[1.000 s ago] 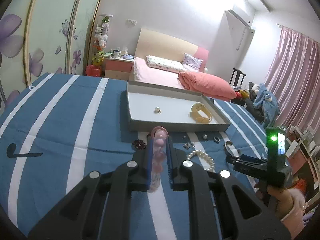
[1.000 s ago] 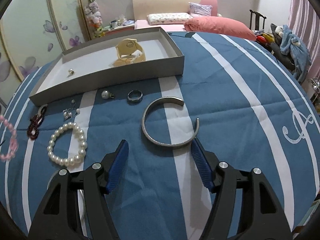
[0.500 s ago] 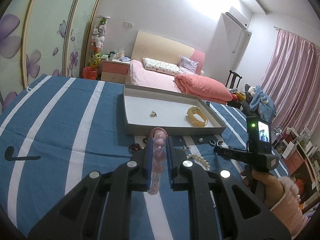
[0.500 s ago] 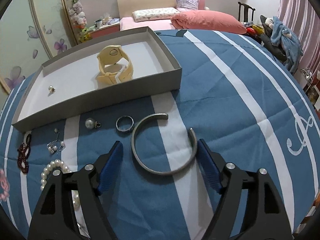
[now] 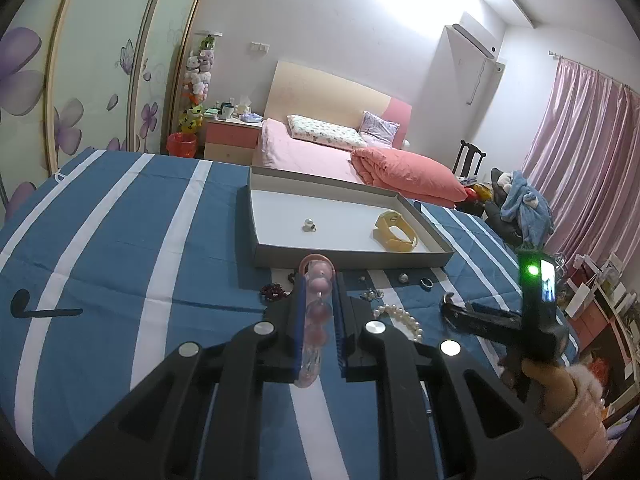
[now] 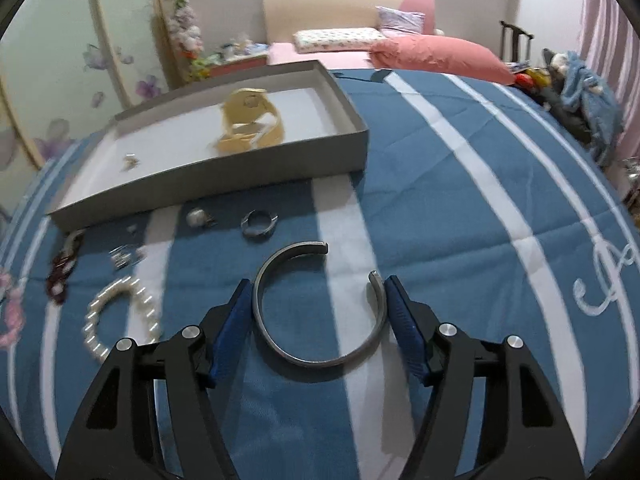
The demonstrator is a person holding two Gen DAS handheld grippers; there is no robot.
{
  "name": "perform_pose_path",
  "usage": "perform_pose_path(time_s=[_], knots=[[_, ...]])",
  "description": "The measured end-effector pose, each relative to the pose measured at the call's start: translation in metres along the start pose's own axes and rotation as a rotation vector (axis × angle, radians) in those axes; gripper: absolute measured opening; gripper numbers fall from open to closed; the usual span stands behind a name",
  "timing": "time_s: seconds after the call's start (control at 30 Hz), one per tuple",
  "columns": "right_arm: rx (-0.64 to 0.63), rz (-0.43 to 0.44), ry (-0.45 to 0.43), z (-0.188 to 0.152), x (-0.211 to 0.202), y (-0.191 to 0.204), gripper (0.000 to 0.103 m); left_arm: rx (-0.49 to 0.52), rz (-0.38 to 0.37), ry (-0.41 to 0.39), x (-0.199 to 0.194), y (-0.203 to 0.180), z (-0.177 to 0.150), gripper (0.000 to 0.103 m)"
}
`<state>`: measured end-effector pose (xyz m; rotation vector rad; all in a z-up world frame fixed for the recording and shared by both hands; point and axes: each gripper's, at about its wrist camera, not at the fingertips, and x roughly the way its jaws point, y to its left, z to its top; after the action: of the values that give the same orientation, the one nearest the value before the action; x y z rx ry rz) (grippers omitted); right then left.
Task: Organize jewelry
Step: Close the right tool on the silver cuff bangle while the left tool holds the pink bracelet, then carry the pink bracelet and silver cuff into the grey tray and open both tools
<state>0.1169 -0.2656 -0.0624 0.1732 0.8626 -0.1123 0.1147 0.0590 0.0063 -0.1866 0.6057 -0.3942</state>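
Silver bangle between right gripper's open jaws.

Silver open cuff flat on striped cloth before grey tray; pink bead bracelet lifted, pinched upright.

No readable text anywhere — the cloth's white marks look perhaps merely decorative.

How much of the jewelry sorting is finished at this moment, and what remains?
Done: the yellow watch and a small pearl piece lie in the grey tray. In hand: the left gripper is shut on the pink bead bracelet; the right gripper is open around the silver cuff bangle. Left on the blue cloth: pearl bracelet, ring, pearl earring, dark red beads and a small silver piece.
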Motion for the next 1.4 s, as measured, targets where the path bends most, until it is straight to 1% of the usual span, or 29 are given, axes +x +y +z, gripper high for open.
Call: perform_pose_path(time_s=[0.03,0.1,0.27,0.33,0.57,0.7,0.83,0.97,1.07,1.2,1.4], knots=[[0.007,0.024,-0.009,-0.003,-0.004,-0.002,0.066,0.0,0.0,0.0,0.0,0.0,0.0,0.014],[0.02,0.044,-0.033,-0.006,-0.011,-0.006,0.066,0.001,0.0,-0.001,0.0,-0.001,-0.001,0.014],[0.025,0.082,-0.141,-0.007,-0.033,-0.006,0.066,0.009,0.001,-0.007,-0.002,-0.004,-0.001,0.014],[0.013,0.101,-0.209,-0.007,-0.045,-0.003,0.066,0.012,0.001,-0.011,-0.003,-0.006,-0.002,0.014],[-0.067,0.105,-0.443,-0.006,-0.084,0.007,0.066,0.019,0.007,-0.037,-0.007,-0.014,-0.002,0.014],[-0.093,0.104,-0.529,-0.007,-0.099,0.013,0.066,0.025,0.025,-0.068,-0.011,-0.02,0.0,0.014],[-0.101,0.106,-0.587,-0.008,-0.107,0.014,0.066,0.036,0.051,-0.111,-0.017,-0.027,0.0,0.014],[-0.126,0.098,-0.627,-0.007,-0.109,0.016,0.066,0.056,0.085,-0.154,-0.022,-0.035,0.002,0.014],[-0.149,0.092,-0.66,-0.007,-0.112,0.019,0.066,0.062,0.092,-0.167,-0.022,-0.041,0.004,0.014],[-0.186,0.084,-0.724,-0.006,-0.118,0.02,0.066,0.074,0.108,-0.182,-0.02,-0.05,0.005,0.014],[-0.206,0.085,-0.809,-0.005,-0.125,0.022,0.066,0.099,0.127,-0.212,-0.019,-0.06,0.009,0.014]])
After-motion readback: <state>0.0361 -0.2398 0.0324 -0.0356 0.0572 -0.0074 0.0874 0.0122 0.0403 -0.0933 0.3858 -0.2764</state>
